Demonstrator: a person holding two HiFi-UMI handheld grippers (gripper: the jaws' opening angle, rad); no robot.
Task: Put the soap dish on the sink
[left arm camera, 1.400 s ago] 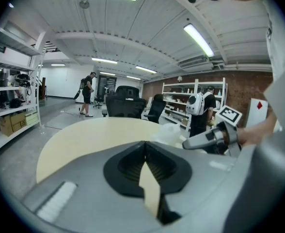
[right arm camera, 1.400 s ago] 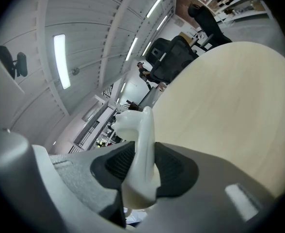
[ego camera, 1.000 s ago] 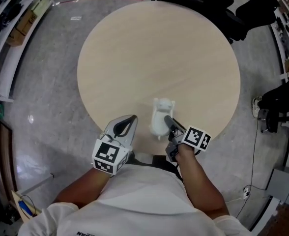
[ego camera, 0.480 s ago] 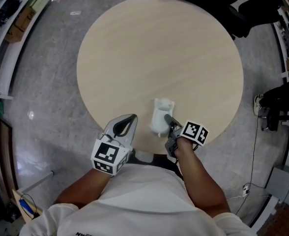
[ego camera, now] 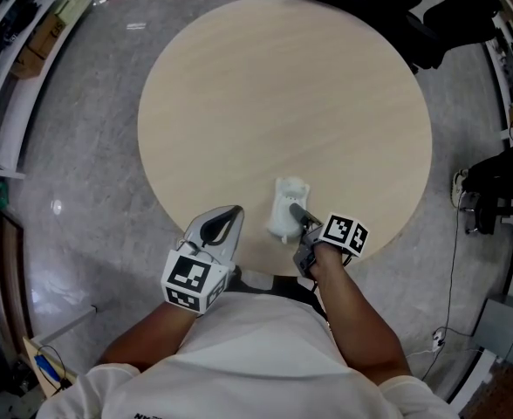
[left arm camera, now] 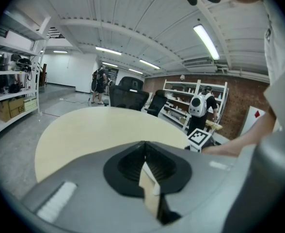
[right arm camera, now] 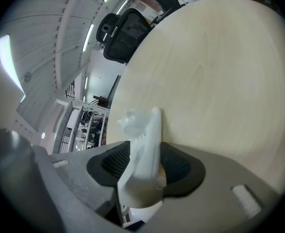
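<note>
Right gripper [ego camera: 298, 215] lower, jaws just opened, loose around soap dish [ego camera: 285, 209]; dish base hidden. Left gripper [ego camera: 230, 213] closed, empty. Round beige table [ego camera: 283, 94], grey floor [ego camera: 82, 190], shelves [ego camera: 12, 24].

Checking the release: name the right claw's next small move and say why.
Probably back the right claw straight off the soap dish: its jaws have just been opening, and the dish rests on the table between them, seemingly no longer pinched.

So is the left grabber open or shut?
Shut: the jaws of the left gripper meet at the tips, with nothing between them.
</note>
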